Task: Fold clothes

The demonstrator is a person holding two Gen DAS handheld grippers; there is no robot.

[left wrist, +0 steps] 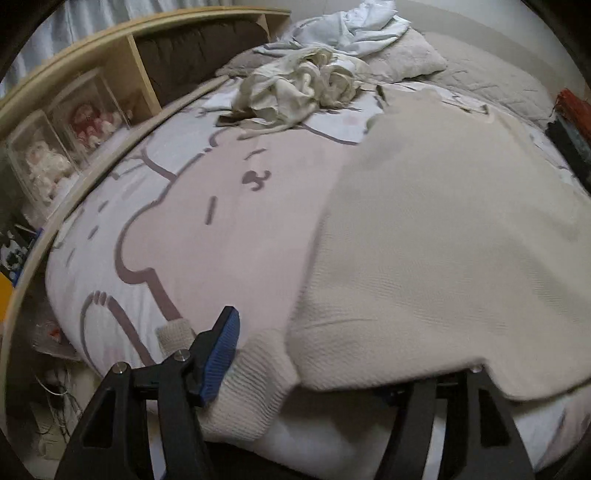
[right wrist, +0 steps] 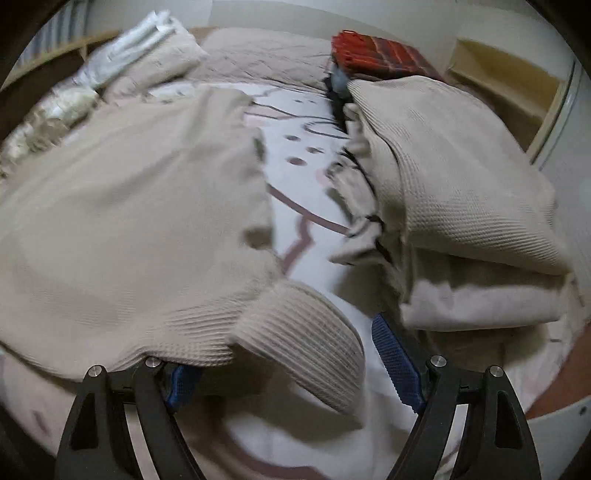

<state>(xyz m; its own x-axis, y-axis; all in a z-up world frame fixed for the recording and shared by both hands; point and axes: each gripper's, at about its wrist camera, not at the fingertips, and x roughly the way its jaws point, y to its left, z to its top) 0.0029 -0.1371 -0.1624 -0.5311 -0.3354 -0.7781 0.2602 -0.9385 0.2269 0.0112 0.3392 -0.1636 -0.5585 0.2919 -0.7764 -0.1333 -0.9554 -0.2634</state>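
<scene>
A beige waffle-knit sweater (left wrist: 443, 236) lies spread flat on the bed's white and pale pink duvet printed with grey cartoon outlines (left wrist: 207, 206), its ribbed hem reaching the near edge of the bed. In the left wrist view the left gripper (left wrist: 332, 369) stands with its jaws spread wide: the blue-padded finger (left wrist: 219, 354) rests against the ribbed cuff (left wrist: 251, 391) at the sweater's near left corner, while the other finger is hidden under the hem. A small beige ribbed piece (left wrist: 173, 336) shows just beyond that finger, on the duvet.

In the right wrist view the right gripper (right wrist: 291, 373) is also spread wide, and a ribbed fold of the same sweater (right wrist: 303, 332) bulges up between its two blue pads (right wrist: 397, 365); the left pad sits tucked under the hem.

Beyond the sweater, a crumpled cream garment (left wrist: 295, 88) lies on the duvet, with a pale blue rumpled cloth (left wrist: 354, 29) on a beige pillow (left wrist: 410, 59) behind it. To the sweater's right sits a stack of folded beige and white clothes (right wrist: 461, 206), and behind that stack a red patterned item (right wrist: 373, 51). A wooden headboard shelf (left wrist: 122, 55) runs along the far left of the bed.
</scene>
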